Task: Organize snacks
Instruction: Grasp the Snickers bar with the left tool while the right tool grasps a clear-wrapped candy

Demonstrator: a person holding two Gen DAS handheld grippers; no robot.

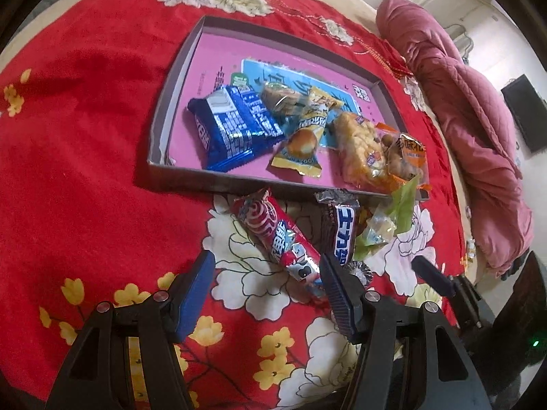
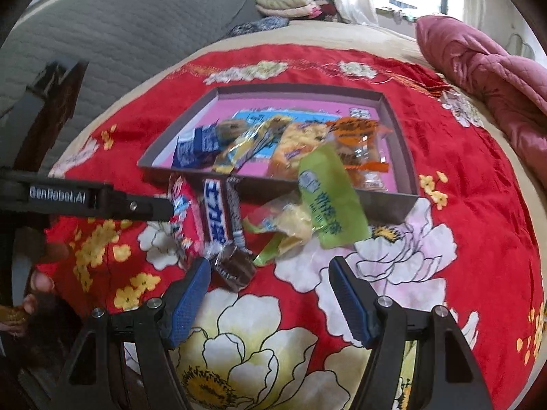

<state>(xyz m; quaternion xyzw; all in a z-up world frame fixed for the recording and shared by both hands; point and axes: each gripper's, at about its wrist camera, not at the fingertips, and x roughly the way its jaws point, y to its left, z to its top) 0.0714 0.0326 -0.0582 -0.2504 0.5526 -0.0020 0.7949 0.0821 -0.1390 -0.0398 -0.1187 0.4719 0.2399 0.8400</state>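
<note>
Left wrist view: at the bottom of the frame the left gripper [image 1: 266,290] is seen with its blue-padded jaws spread well apart and nothing clasped; the lower end of a long red and white printed snack wrapper [image 1: 277,239] lies between them on the red floral bedspread [image 1: 85,171]. Just right of it a dark brown bar with a blue and white label [image 1: 342,229] is laid, then a small clear packet with a pale sweet inside [image 1: 377,230], both at frame centre-right.

In the right wrist view the right gripper [image 2: 266,294] is likewise shown parted wide and empty at the lower middle, above a small dark brown foil-wrapped piece [image 2: 236,266]. A light green pouch with printed characters [image 2: 331,198] is propped against the near wall of the shallow grey cardboard tray with a pink floor [image 1: 164,102], its top leaning over the rim.

Inside the tray, in the middle of the left wrist frame, a shiny blue foil pack [image 1: 229,126], a yellow packet showing a bun [image 1: 304,143], a clear bag of golden puffed pieces [image 1: 359,147] and an orange-edged clear bag [image 1: 407,160] are gathered toward the near side. A pink quilted blanket [image 1: 471,143] is heaped at the far right.
</note>
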